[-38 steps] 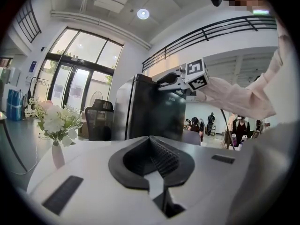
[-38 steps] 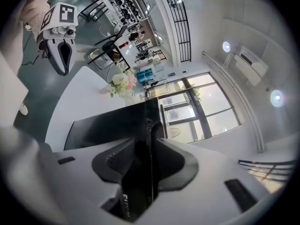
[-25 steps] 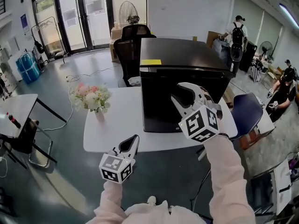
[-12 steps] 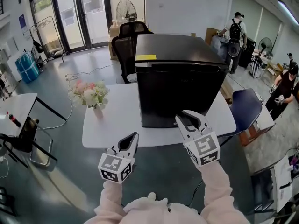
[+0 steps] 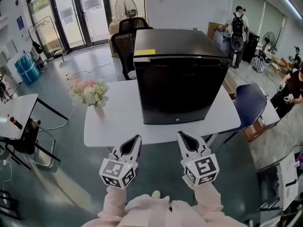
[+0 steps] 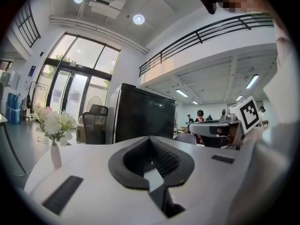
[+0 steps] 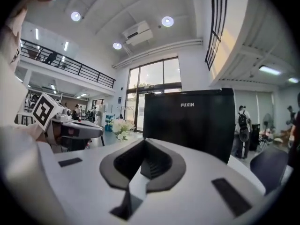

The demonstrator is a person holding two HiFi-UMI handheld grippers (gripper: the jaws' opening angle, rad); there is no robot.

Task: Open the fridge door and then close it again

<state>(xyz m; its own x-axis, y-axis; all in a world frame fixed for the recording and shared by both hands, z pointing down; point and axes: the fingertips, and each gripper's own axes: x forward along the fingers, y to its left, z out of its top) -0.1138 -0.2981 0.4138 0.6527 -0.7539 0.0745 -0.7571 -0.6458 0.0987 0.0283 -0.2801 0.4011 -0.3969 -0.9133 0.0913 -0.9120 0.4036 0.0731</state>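
Observation:
A black mini fridge [image 5: 177, 79] stands on the white table [image 5: 113, 122] with its door closed. In the right gripper view the fridge [image 7: 192, 121] is straight ahead. It stands off to the left in the left gripper view [image 6: 140, 114]. Both grippers hang side by side, short of the table's near edge and clear of the fridge. My left gripper [image 5: 137, 139] [image 6: 151, 161] is shut and empty. My right gripper [image 5: 182, 135] [image 7: 145, 165] has just been closing with nothing between its jaws, and is now shut and empty.
A vase of flowers [image 5: 91, 96] stands on the table's left part. Black office chairs [image 5: 125, 41] are behind the fridge and a blue chair [image 5: 248, 110] sits at the table's right. A small table [image 5: 14, 105] is at far left. People stand at the back right.
My right gripper dropped from the fridge's front to below the table edge, rolled upright, and its jaws closed empty. The left gripper barely moved.

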